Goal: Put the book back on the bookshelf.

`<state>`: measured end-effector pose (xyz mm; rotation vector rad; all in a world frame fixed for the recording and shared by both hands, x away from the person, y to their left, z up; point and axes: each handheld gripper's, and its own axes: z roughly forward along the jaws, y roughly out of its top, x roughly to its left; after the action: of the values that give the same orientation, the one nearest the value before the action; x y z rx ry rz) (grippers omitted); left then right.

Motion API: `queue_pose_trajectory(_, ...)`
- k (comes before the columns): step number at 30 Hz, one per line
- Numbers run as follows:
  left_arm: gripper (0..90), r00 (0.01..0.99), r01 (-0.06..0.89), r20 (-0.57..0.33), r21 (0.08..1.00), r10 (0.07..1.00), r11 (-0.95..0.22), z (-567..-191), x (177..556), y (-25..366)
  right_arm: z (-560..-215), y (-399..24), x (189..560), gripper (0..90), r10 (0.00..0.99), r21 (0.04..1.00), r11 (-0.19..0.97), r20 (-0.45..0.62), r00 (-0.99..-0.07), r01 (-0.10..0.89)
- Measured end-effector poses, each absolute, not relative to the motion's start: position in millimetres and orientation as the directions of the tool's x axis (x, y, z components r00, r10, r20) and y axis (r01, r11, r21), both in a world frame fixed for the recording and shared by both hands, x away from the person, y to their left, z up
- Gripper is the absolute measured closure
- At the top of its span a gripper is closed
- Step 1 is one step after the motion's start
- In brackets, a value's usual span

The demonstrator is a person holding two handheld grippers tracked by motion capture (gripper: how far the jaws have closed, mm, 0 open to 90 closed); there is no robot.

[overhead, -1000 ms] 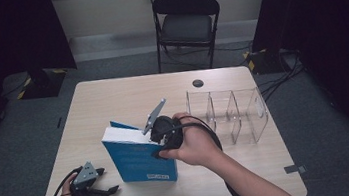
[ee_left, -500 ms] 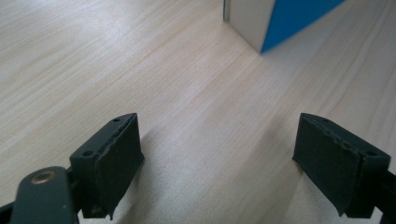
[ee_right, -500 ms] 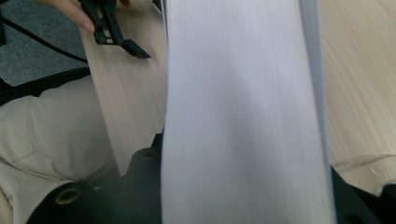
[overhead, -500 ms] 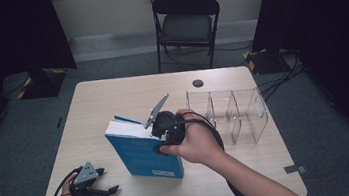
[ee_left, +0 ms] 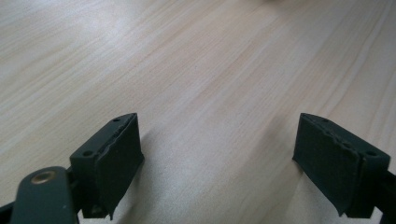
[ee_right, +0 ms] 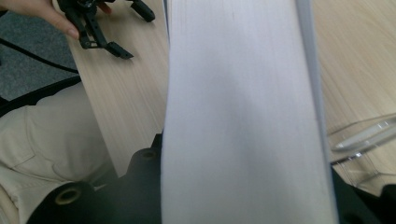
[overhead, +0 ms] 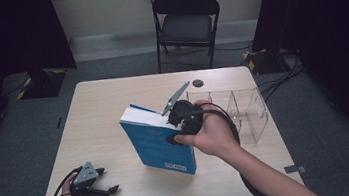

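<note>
Jaws of the right gripper are clamped across a thick blue book, one on each cover, with the white page block running up between them in the right gripper view. Jaws of the left gripper stand wide apart with nothing between them, low over bare tabletop in the left gripper view.

Book: one, blue cover, white page edges, closed, tilted, near the middle of the wooden table; whether its lower edge rests on the tabletop cannot be told. A pale label patch sits low on the front cover; its writing is too small to read. No other lettering is legible.

Just beside the book, toward the table's right side, stands one clear acrylic organizer with upright dividers; the number of compartments cannot be told for certain. One small dark round disc lies near the far edge. One black folding chair stands beyond the table. Grippers: two, the left resting near the front left corner, well apart from the book.
</note>
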<state>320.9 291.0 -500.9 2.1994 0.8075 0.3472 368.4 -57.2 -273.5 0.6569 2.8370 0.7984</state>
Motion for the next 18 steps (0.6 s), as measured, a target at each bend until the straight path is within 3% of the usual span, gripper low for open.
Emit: queue_pose_trajectory(18, 11.3, 0.773, 0.435, -0.01, 0.736, 0.635, -0.518, -502.0, 321.1, 289.8, -259.8, -104.1, 361.5, 63.0, 0.52, 0.526, 0.72, 0.022, -0.854, 0.452)
